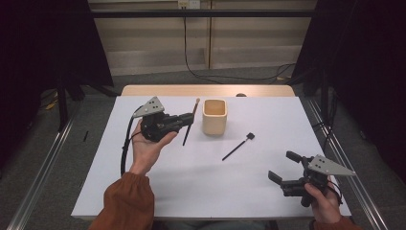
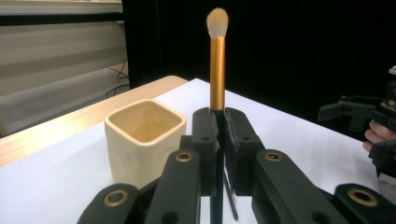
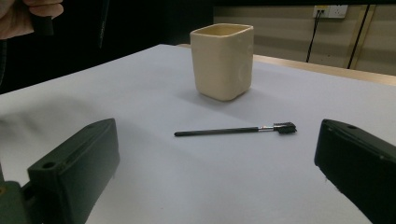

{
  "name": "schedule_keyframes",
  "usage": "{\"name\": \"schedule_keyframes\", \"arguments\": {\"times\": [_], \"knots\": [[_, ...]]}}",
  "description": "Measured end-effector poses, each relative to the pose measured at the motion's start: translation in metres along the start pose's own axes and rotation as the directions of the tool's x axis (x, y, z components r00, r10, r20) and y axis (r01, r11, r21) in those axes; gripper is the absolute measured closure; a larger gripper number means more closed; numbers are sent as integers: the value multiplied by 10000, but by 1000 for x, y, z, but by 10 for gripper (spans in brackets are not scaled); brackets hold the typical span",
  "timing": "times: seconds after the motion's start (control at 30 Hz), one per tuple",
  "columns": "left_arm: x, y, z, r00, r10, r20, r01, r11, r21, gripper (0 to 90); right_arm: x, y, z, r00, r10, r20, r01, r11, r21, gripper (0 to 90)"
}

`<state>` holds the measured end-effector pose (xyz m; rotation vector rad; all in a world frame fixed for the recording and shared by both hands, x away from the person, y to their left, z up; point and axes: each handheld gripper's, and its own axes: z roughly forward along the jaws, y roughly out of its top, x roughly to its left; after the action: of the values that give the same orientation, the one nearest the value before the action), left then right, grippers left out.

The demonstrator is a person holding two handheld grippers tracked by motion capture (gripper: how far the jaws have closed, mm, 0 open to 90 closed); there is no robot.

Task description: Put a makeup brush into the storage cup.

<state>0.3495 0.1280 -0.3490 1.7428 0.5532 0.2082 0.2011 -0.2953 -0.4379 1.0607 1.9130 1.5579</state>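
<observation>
The makeup brush [image 1: 190, 120] sat clamped between my left gripper's [image 1: 187, 119] jaws, lifted off the white table [image 1: 191, 187] just left of the cream cup [image 1: 214, 116]. I counted two brushes in all: this one in my grasp, and one small black brush [image 1: 238, 146] lying flat on the table, in front of the cup and a little to its right. There was one cup and two grippers.

In the high view my left hand [image 1: 148, 143] came up from the bottom with its palm turned upward, cradling the gripper body, the rust-coloured sleeve [image 1: 125, 201] behind it. The gripper pointed to the right, toward the cup, with its grey plate on the far side. My right hand [image 1: 323, 201] rested near the table's near right corner, holding the right gripper [image 1: 282, 167] low, its jaws spread wide with nothing between them and aimed left.

In the left gripper view the held brush [image 2: 217, 70] stood straight up from the closed jaws: a black handle pinched at the tips, then a long copper-gold ferrule, then a small rounded tuft of pale bristles. The cup [image 2: 144, 140] was just left of the jaws, square-mouthed with rounded corners.

In the right gripper view the small brush [image 3: 236, 130] lay crosswise between the open jaws, thin black handle to the left, short dark head to the right, the cup [image 3: 223, 60] behind it.
</observation>
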Motion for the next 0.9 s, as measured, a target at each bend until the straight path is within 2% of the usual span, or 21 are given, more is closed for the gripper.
{"name": "schedule_keyframes", "arguments": {"times": [0.47, 0.63, 0.73, 0.9], "knots": [[-11, 29, 18, 9989, 403, 250, -396, 9988, -287, 838, 0, 0, 0, 10000, -14, -24, 14, 10000, -12, 0], [-4, 32, 28, 9990, 348, 284, -341, 9991, -251, 838, 0, 0, 0, 10000, 27, -18, -27, 10000, -41, 0], [2, 33, 32, 9995, 91, 293, -82, 9995, -289, 838, 0, 0, 0, 10000, 38, -38, -38, 10000, -35, 0], [7, 40, 37, 9997, 186, 135, -183, 9996, -215, 838, 0, -1, 1, 10000, 45, -45, -46, 10000, -11, 0]]}}
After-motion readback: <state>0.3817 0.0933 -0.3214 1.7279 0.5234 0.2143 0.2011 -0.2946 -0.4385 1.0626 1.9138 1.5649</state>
